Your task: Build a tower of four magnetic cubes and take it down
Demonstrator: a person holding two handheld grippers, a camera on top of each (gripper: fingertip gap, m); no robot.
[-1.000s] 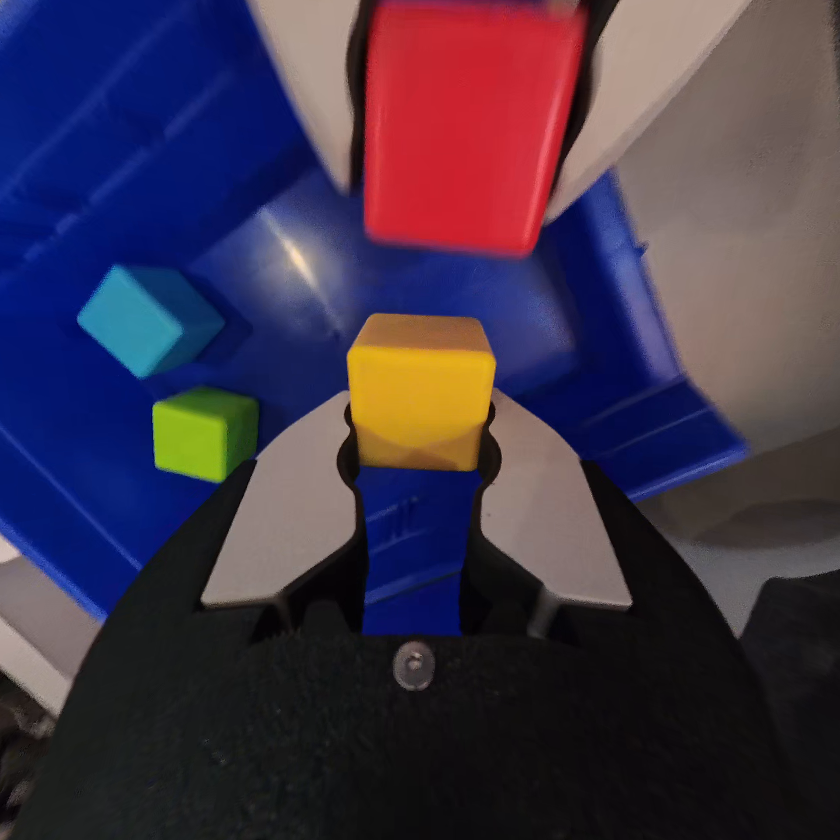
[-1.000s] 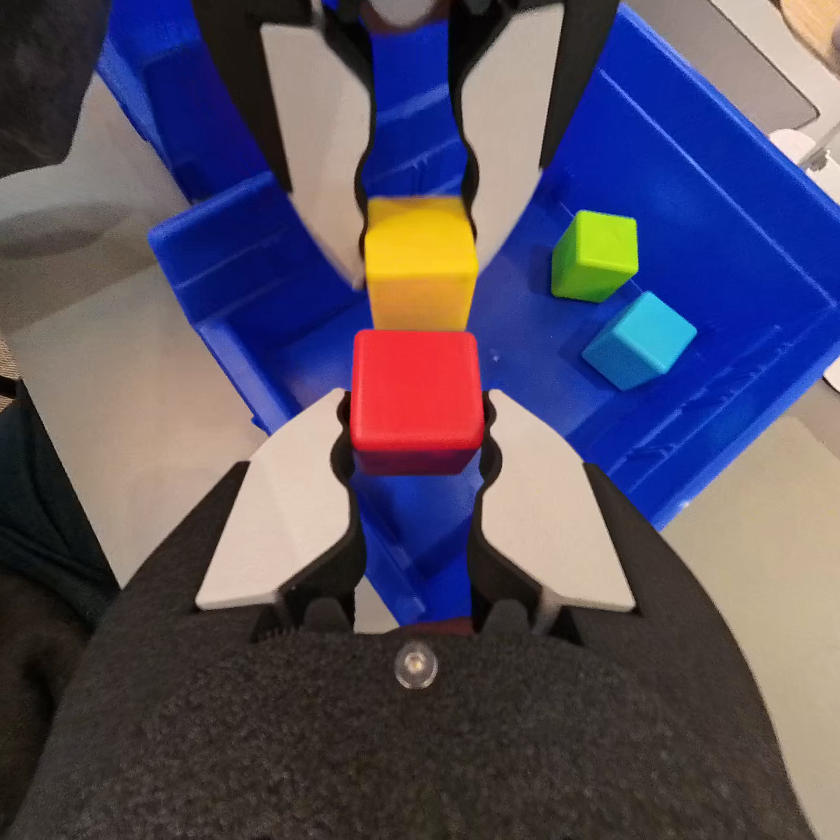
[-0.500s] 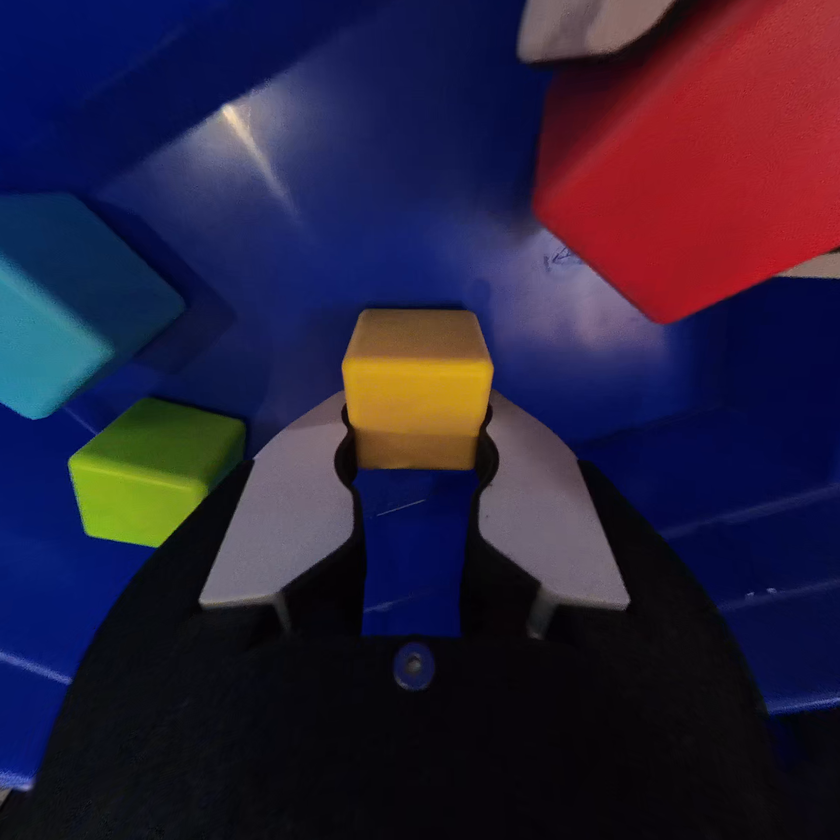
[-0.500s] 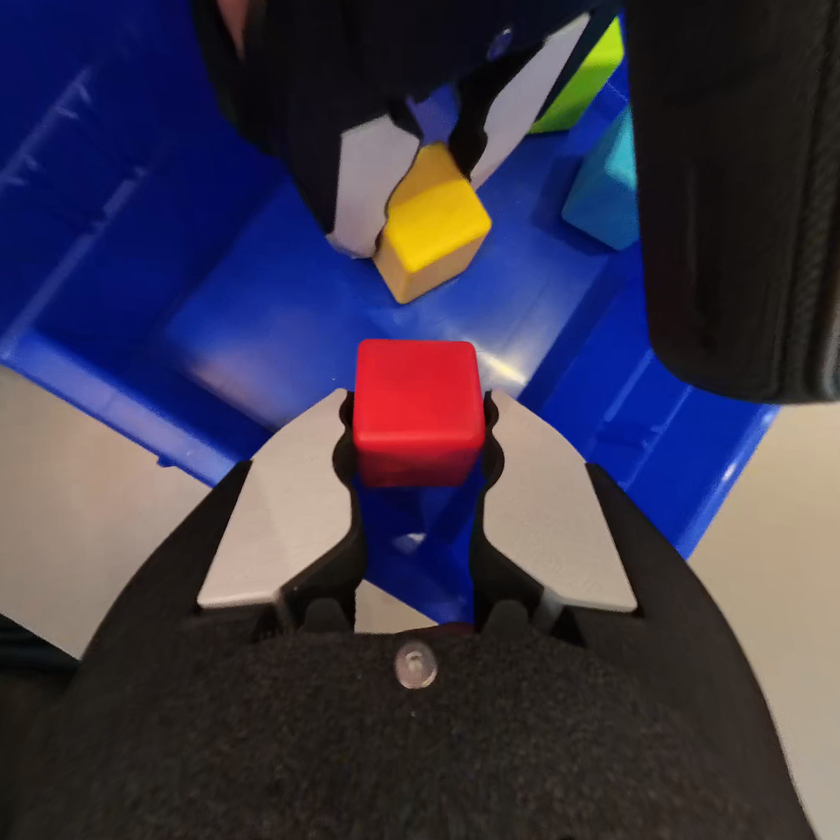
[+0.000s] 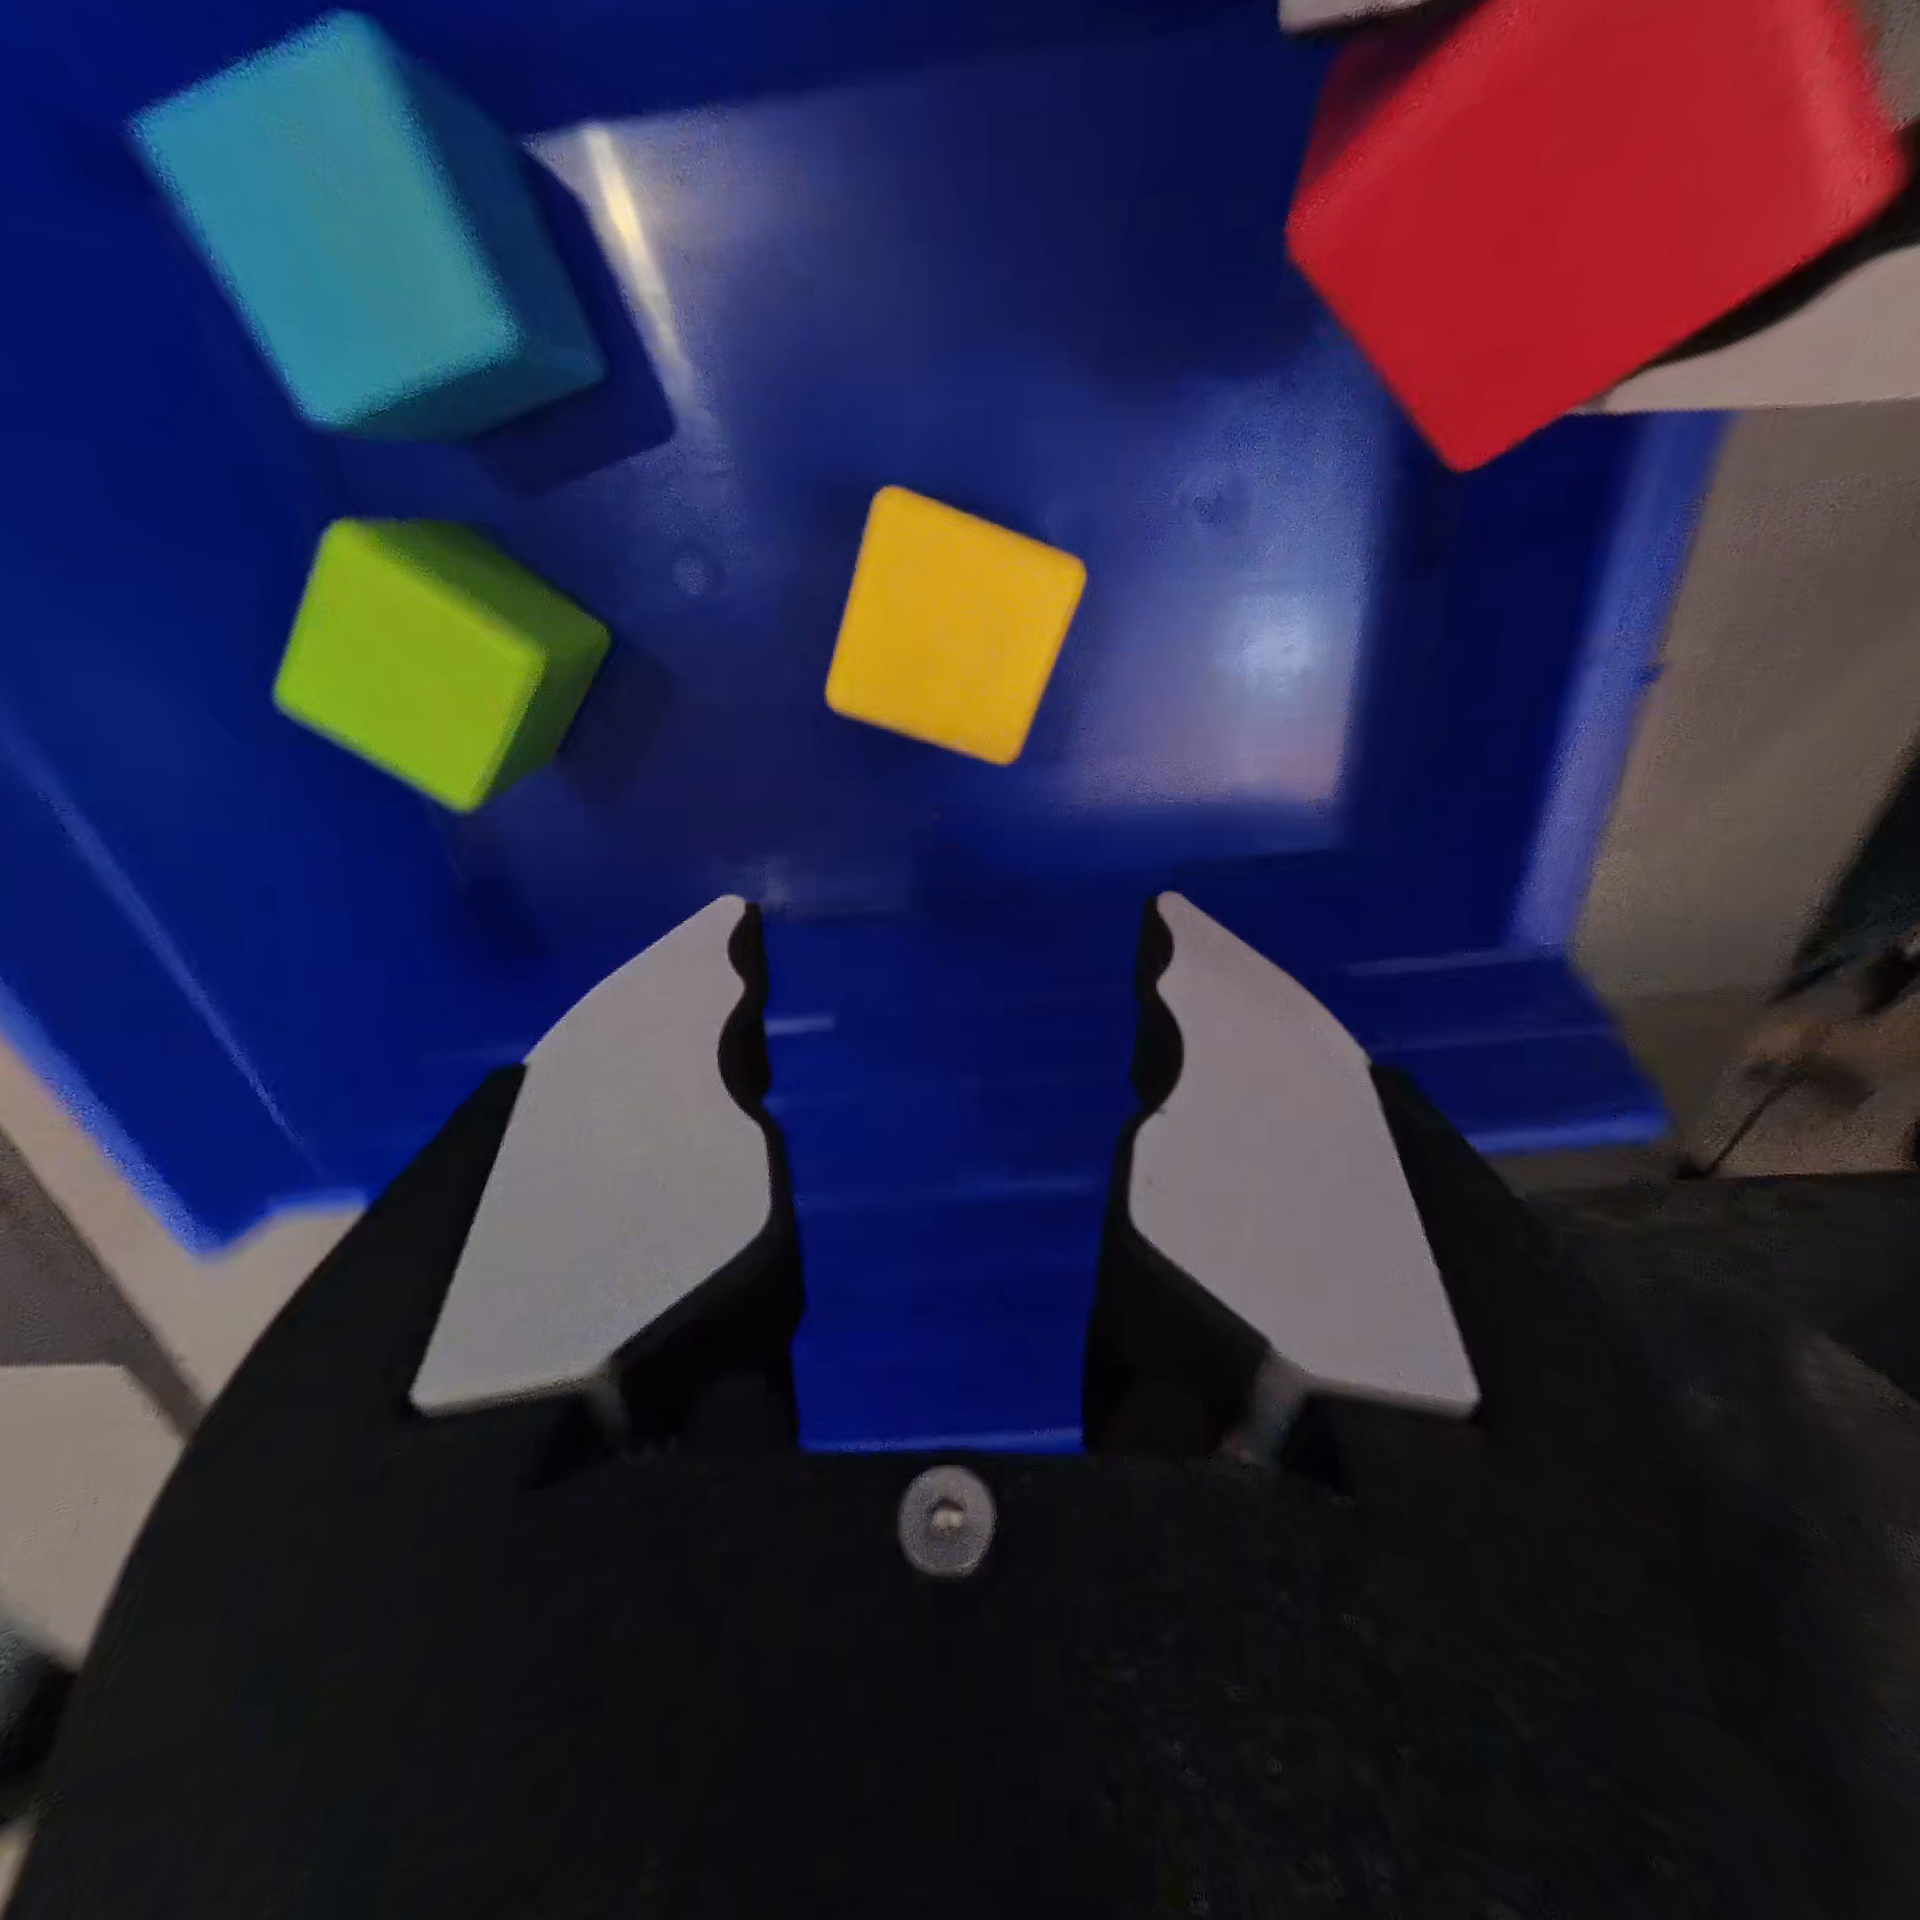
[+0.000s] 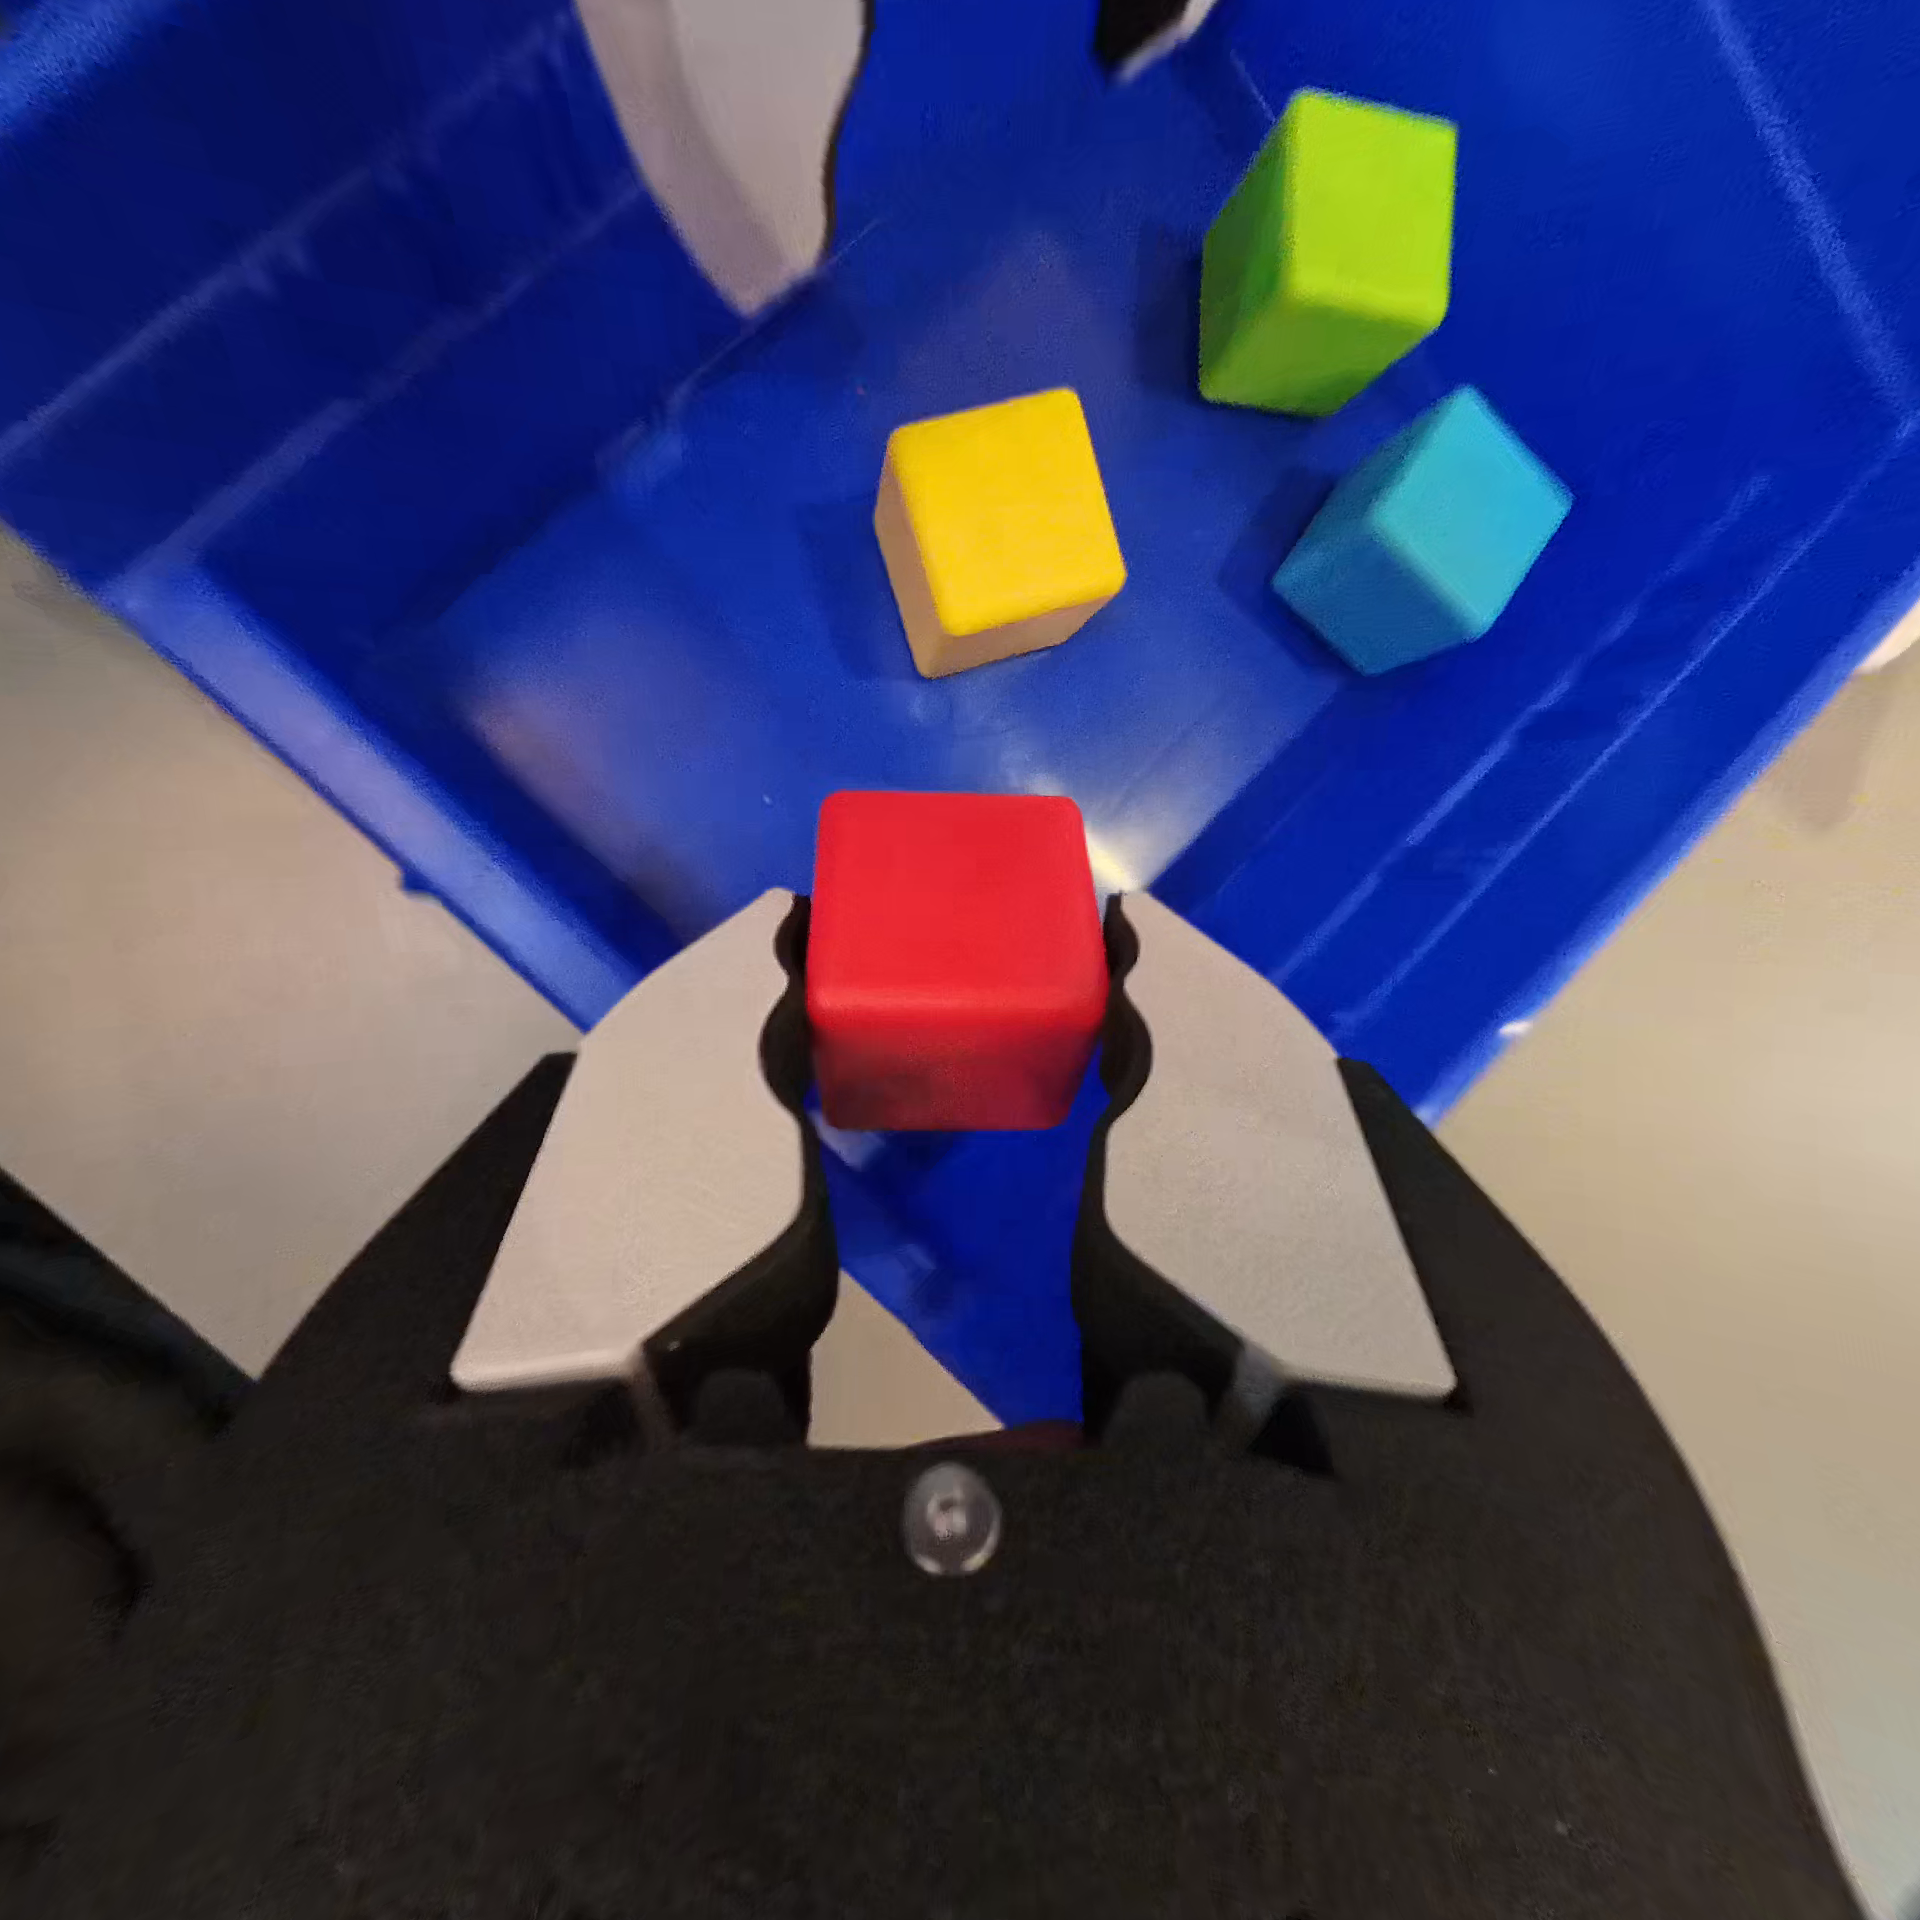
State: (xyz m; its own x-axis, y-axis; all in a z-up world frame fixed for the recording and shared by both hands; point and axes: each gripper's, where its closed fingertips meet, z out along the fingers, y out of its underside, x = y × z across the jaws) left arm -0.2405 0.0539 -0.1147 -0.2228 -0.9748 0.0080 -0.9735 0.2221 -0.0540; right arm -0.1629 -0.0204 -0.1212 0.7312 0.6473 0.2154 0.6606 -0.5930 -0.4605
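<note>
Ahead of empty left claw point(image 5: 951, 914), yellow cube point(image 5: 954, 623), red cube point(image 6: 951, 956) clamped in right claw point(image 6: 951, 904)

- Red cube point(image 6: 951, 951): plain, matte, with rounded edges, gripped on two opposite sides by the right tongs point(image 6: 954, 914) and held above the bin floor.
- Yellow cube point(image 6: 997, 525): rests flat and free on the blue bin point(image 6: 312, 436) floor, turned a little askew.
- Green cube point(image 6: 1330, 249): on the floor near the yellow one, apart from it.
- Light-blue cube point(image 6: 1423, 530): beside the green cube; blur hides whether they touch.
</note>
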